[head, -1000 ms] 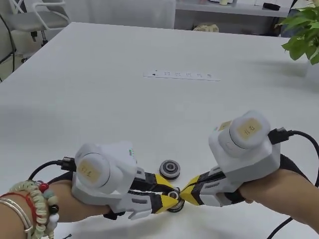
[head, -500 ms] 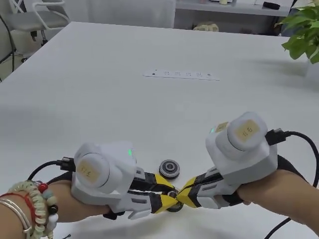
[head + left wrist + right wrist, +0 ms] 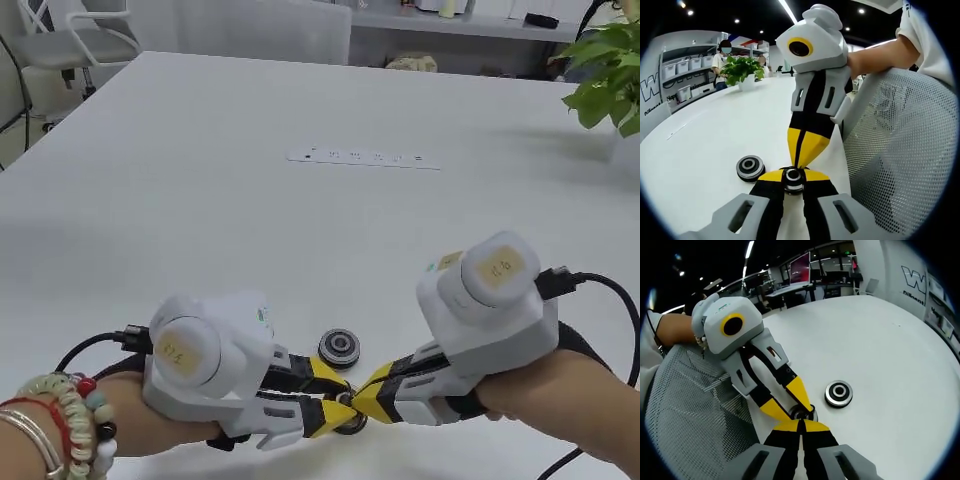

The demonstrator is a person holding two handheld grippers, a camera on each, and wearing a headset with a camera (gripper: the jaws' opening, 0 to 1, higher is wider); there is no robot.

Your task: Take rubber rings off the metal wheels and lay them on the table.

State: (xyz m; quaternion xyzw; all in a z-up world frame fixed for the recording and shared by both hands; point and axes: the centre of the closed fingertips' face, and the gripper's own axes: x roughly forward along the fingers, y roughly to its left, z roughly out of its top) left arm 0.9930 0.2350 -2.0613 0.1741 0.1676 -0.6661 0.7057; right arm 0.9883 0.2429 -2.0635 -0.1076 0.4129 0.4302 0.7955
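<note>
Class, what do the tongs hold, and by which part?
Left tongs clamp the small metal wheel across its rim; right tongs pinch its near edge.

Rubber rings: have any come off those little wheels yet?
Nothing looks done: I see no loose ring on the table. In hand: the left gripper clamps one wheel while the right gripper's closed tips meet its rim. Left: that ring, plus the second wheel, its ring on.

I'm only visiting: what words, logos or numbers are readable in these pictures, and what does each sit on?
"W": large letter on the wall; the rest is cut off.
Small print beneath it: too blurred to read.
Yellow stickers atop the left gripper and right gripper: handwriting, too small to read.
White power strip: nothing legible.
</note>
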